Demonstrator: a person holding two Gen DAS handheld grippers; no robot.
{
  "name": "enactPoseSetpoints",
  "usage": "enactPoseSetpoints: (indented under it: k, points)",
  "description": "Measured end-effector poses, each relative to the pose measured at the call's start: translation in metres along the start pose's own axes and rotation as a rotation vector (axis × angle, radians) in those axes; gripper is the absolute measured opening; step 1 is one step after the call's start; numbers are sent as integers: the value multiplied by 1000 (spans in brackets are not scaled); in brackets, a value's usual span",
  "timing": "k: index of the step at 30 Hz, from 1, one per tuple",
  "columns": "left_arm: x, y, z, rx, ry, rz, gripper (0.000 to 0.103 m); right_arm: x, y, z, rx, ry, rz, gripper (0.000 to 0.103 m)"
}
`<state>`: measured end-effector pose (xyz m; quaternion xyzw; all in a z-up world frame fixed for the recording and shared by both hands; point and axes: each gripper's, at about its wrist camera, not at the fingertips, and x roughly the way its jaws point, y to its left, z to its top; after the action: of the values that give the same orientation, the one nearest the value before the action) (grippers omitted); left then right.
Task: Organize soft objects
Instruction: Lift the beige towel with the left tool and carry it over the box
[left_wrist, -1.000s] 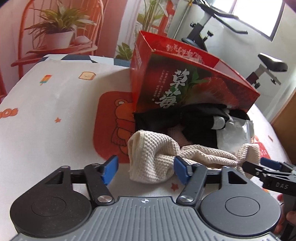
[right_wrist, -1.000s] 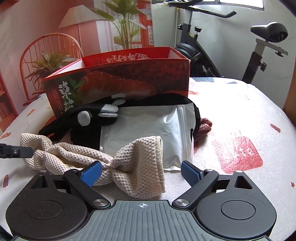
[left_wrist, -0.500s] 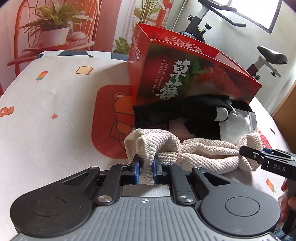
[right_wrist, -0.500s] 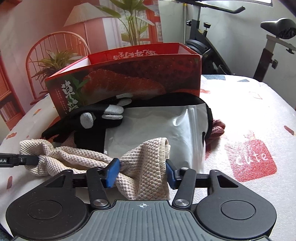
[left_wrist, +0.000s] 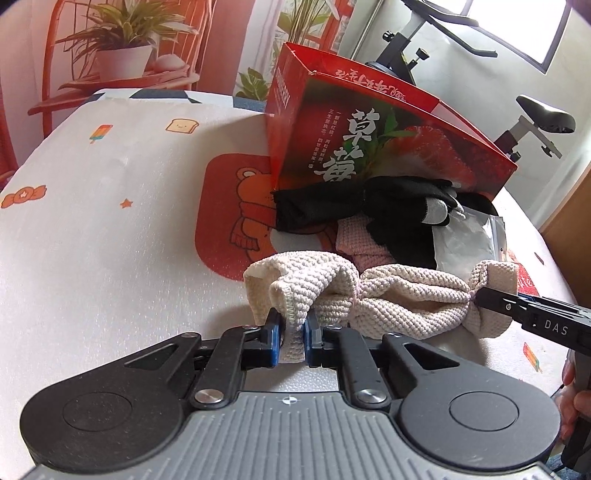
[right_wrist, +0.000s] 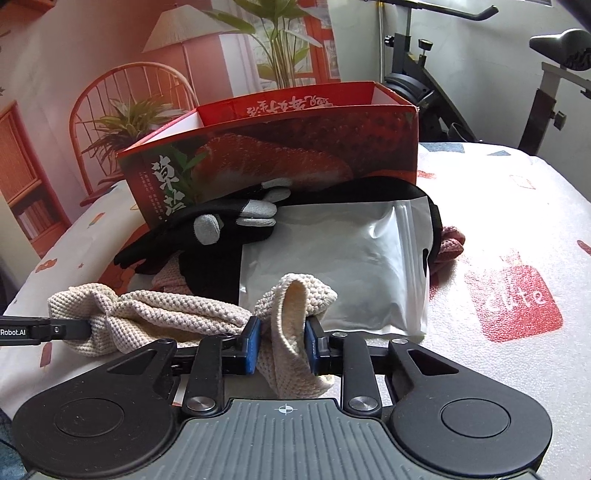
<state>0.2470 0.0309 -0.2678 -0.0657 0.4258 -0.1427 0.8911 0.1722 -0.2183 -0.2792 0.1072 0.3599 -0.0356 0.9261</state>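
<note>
Surface: a white padded table cover (left_wrist: 110, 236) printed with small cartoons: an ice lolly, a slice of toast, a star, sweets, and a big red patch with a bear (left_wrist: 240, 218).
Second patch: a red square reading "cute" (right_wrist: 517, 299), seen from the right wrist view.
Room: a mural wall (right_wrist: 74, 55) with a rattan chair, a potted plant and a lamp (all of it looks printed rather than real); an exercise bike (left_wrist: 532, 122) stands behind the table near a bright window.
Box: an open red carton (right_wrist: 295, 155) standing at the back of the pile, with a strawberry picture, large Chinese characters on its front and more upside-down characters on the inner wall.
Pile: a black glove with grey fingertips (right_wrist: 221, 229) and a silver zip pouch (right_wrist: 332, 266) lie in front of the carton; a pink knitted piece (left_wrist: 358, 240) peeks out under them.
Cream knitted cloth (left_wrist: 399, 295): stretched along the front of the pile, each end in a gripper.
Left gripper (left_wrist: 292, 338): blue pads pressed tight on the cloth's left end.
Right gripper (right_wrist: 282, 345): jaws have just been closing and now pinch the right end's fold.
Writing on tools: "DAS" on the right gripper's finger, "Robot.AI" on the left one's.
Person: fingers of a hand (left_wrist: 574, 387) at the frame's right edge.
</note>
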Motion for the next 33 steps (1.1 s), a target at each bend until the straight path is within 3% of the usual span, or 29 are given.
enactPoseSetpoints:
  k: [2,17,33]
  points:
    - [0,0,-1,2,2,3,13,-2,0,0,3,-2,-4,13]
    - [2,3,-3,-9,1,-11,11,-2,-4,-1,23,11,-2,12]
    - [-36,-11,10,23,-152,-23,10,-34,4,22,-7,-125,10,11]
